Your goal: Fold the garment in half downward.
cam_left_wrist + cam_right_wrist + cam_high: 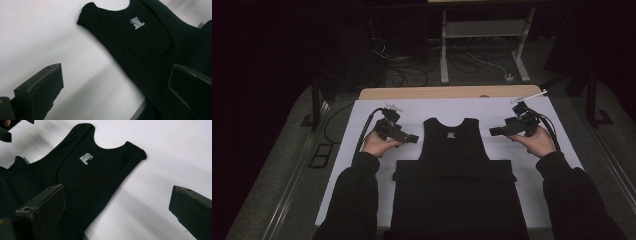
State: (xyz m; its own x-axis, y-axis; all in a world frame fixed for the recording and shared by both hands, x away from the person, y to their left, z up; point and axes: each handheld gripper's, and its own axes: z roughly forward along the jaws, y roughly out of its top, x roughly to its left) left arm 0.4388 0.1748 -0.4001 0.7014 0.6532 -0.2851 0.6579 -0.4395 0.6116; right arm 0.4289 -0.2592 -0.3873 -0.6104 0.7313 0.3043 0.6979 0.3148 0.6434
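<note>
Black tank top (455,150) flat mid-tabletop (362,115), hem folded up. Your left tool (413,138) and right tool (493,131) flank its shoulders, jaws apart, gripping nothing, probably lined up for next fold.

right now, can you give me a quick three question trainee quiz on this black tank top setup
1. True or false: the left gripper has its jaws shut on the black tank top.
2. Multiple choice: where does the white label print sit on the tank top? A) at the bottom hem B) just below the neckline C) on a shoulder strap
3. Fill in: the tank top lies flat on a ____ sheet that covers the table.

Key:
1. False. Both the left gripper and the right gripper have open jaws, one at each side of the top, holding nothing.
2. B
3. white
</note>
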